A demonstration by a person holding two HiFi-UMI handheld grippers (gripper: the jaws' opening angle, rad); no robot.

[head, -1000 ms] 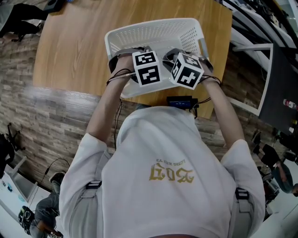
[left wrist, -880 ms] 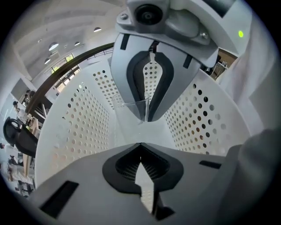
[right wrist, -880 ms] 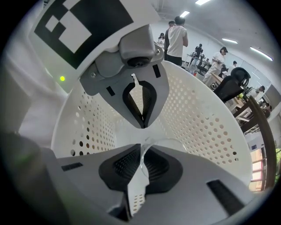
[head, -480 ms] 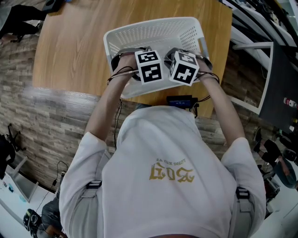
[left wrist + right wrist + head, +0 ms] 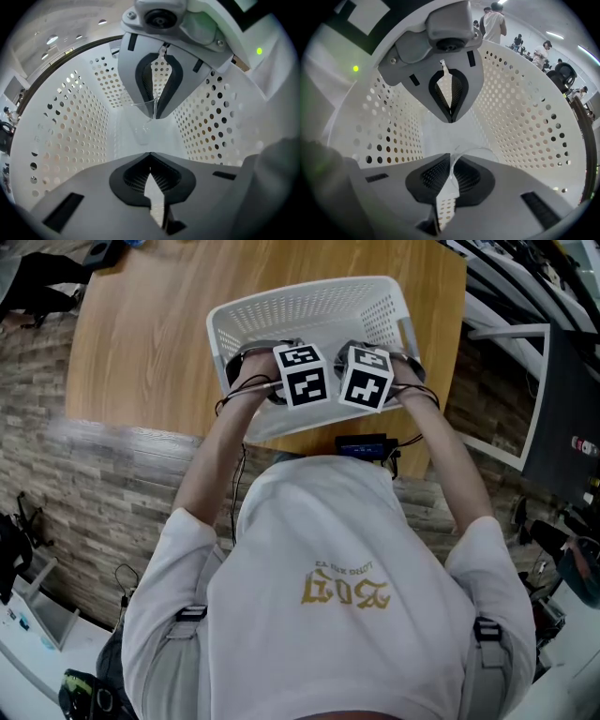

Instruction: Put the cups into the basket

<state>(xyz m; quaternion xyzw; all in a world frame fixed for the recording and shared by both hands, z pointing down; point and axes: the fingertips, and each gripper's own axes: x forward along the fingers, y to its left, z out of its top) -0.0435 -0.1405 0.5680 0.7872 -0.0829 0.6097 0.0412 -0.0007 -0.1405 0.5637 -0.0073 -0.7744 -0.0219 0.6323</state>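
left gripper: jaws apart, clear plastic cup beyond | right gripper: jaws apart, second clear cup | white perforated plastic basket on light wooden surface | grey-brown plank floor

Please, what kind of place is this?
Probably a shared lab or office: several people stand under ceiling lights, an office chair is nearby, and a wooden table holds the basket.
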